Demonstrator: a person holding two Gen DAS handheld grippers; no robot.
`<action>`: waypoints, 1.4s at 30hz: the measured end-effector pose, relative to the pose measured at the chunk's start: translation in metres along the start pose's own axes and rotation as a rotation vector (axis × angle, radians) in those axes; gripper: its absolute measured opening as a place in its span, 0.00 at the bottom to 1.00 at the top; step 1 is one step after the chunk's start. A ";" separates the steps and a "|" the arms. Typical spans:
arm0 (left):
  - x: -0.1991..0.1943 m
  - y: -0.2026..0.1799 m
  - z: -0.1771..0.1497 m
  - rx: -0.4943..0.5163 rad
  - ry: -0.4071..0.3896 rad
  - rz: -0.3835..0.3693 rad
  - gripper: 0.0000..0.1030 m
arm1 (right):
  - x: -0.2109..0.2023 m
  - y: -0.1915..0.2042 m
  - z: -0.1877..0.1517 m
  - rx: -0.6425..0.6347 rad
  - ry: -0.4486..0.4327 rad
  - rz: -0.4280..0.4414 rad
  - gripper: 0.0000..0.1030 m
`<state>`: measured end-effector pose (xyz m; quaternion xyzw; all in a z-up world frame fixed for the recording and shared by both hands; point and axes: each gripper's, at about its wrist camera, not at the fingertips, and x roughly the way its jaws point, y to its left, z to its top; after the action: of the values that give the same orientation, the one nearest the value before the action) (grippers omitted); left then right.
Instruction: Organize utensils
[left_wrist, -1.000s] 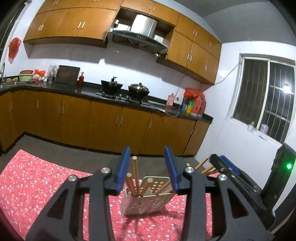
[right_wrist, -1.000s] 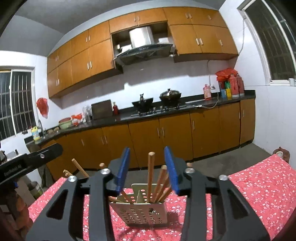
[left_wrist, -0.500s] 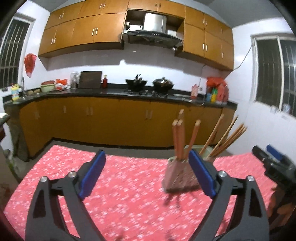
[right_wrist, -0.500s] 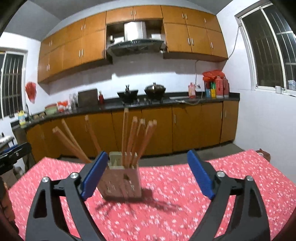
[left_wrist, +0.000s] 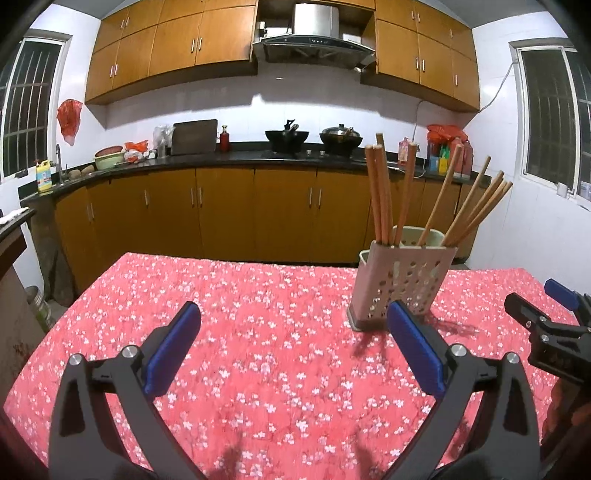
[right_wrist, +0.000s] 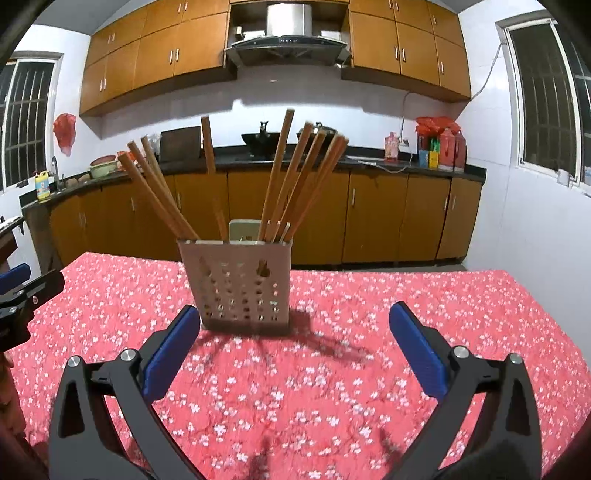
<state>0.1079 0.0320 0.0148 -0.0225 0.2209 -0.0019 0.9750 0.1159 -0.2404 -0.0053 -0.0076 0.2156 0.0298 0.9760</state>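
A pale perforated utensil holder (left_wrist: 402, 280) stands upright on the red floral tablecloth (left_wrist: 221, 314), with several wooden chopsticks (left_wrist: 382, 199) fanned out of its top. My left gripper (left_wrist: 293, 310) hovers low over the cloth, short of the holder and to its left. Its jaws are opening wide and nothing is between them. In the right wrist view the holder (right_wrist: 243, 288) and chopsticks (right_wrist: 291, 177) sit just ahead. My right gripper (right_wrist: 294, 310) is also opening, with nothing between its jaws. Each gripper shows at the edge of the other's view: the right gripper (left_wrist: 546, 325), the left gripper (right_wrist: 22, 291).
The table's far edge (left_wrist: 258, 258) drops to the kitchen floor. Behind it run brown cabinets and a dark counter (left_wrist: 184, 162) with woks (left_wrist: 286, 136), bottles and bowls. A dark cabinet (left_wrist: 14, 266) stands by the table's left side.
Both pairs of jaws went from narrow, framing the chopsticks above the holder, to spread wide. Both views sank toward the cloth and levelled out; the holder stays on the table.
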 end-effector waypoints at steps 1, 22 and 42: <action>0.000 0.000 -0.002 -0.002 0.003 -0.001 0.96 | 0.000 -0.001 -0.002 0.005 0.007 -0.001 0.98; -0.028 -0.010 -0.022 0.016 -0.054 -0.022 0.96 | -0.039 -0.007 -0.023 0.047 -0.067 0.002 0.98; -0.073 -0.015 -0.055 0.016 -0.122 -0.021 0.96 | -0.077 -0.003 -0.051 0.031 -0.115 -0.009 0.98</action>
<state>0.0187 0.0160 -0.0032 -0.0172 0.1607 -0.0125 0.9868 0.0248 -0.2494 -0.0186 0.0083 0.1596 0.0223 0.9869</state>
